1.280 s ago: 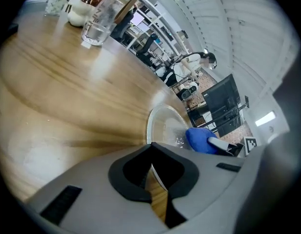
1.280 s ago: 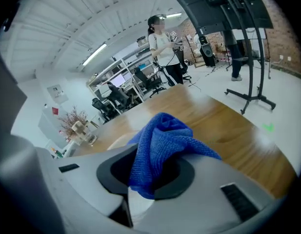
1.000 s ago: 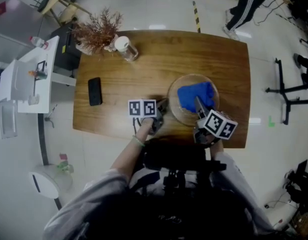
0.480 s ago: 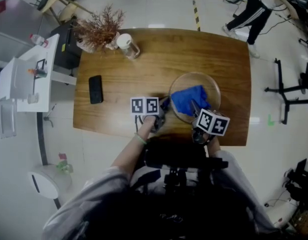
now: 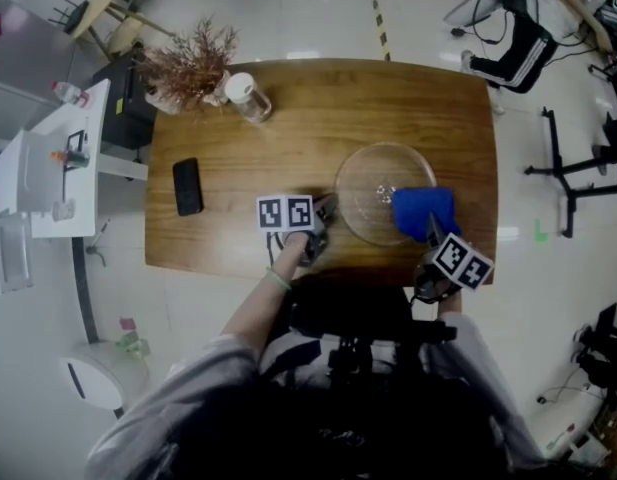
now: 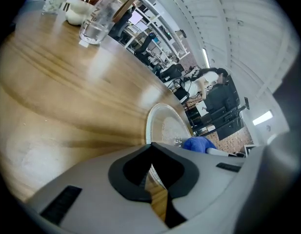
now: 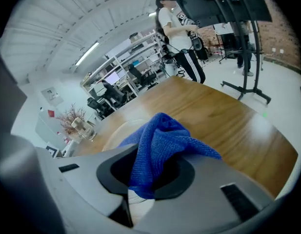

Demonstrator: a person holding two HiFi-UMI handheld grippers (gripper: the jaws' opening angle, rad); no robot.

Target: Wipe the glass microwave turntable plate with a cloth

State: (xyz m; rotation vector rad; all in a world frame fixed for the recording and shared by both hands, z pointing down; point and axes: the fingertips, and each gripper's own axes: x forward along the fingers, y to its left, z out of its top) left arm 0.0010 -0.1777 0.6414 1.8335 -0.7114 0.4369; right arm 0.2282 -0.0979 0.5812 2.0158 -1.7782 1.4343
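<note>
Head view shows the right gripper [image 5: 431, 230] clenched on a bunched blue microfibre cloth [image 5: 424, 211], which rests just ahead of its jaws over the near-side rim of the round clear glass turntable plate [image 5: 373, 193] and partly over the brown wooden table [image 5: 318, 118]. The right gripper view confirms the cloth [image 7: 162, 140] pinched between the jaws, with the plate [image 7: 118, 133] beyond. The left gripper [image 5: 321, 220] is closed on the plate's opposite edge, the rim [image 6: 162, 126] running in between its jaws. Wiping looks under way, the cloth at one rim. Most of the glass lies uncovered, and whether it is clean cannot be told.
</note>
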